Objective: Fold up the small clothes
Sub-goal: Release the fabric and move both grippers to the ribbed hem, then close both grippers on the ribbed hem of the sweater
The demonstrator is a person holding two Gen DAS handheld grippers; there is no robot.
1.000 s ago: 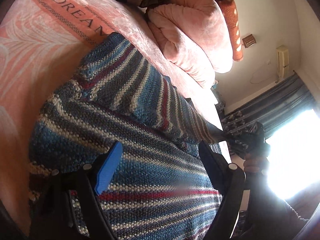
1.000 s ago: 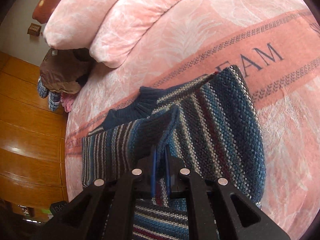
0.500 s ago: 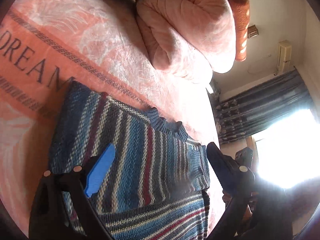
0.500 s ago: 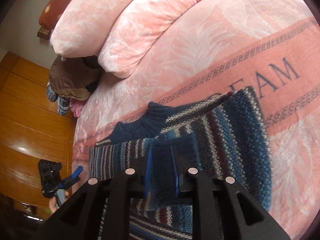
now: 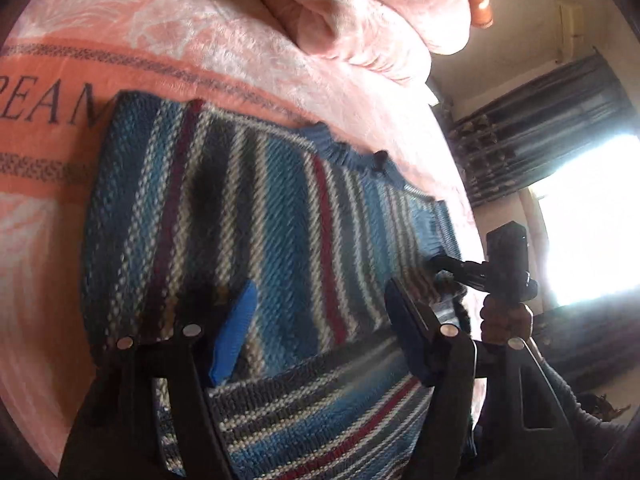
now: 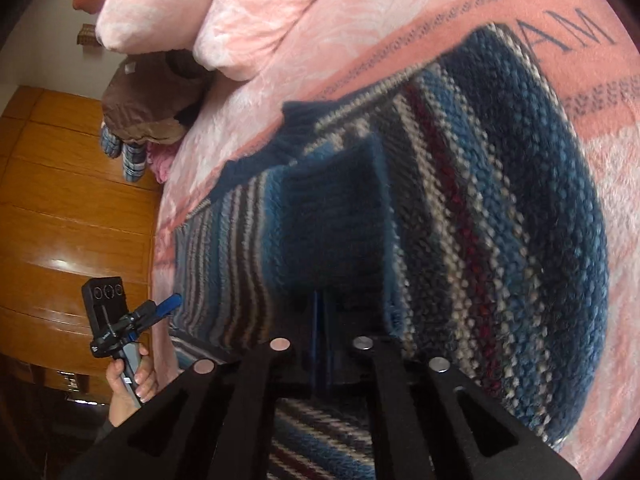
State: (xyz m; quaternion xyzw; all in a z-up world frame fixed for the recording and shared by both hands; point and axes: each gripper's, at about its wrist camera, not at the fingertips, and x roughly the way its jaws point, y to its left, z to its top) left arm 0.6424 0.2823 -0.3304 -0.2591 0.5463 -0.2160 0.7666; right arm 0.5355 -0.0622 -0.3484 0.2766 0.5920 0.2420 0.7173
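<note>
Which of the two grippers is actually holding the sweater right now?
The right gripper: its fingers are shut on the sweater cuff. The left gripper hangs open, empty, above the knit.

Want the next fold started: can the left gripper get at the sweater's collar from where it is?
Probably yes. The left gripper is open above the striped sweater, and nothing lies between it and the collar; the right gripper holds a cuff elsewhere.
</note>
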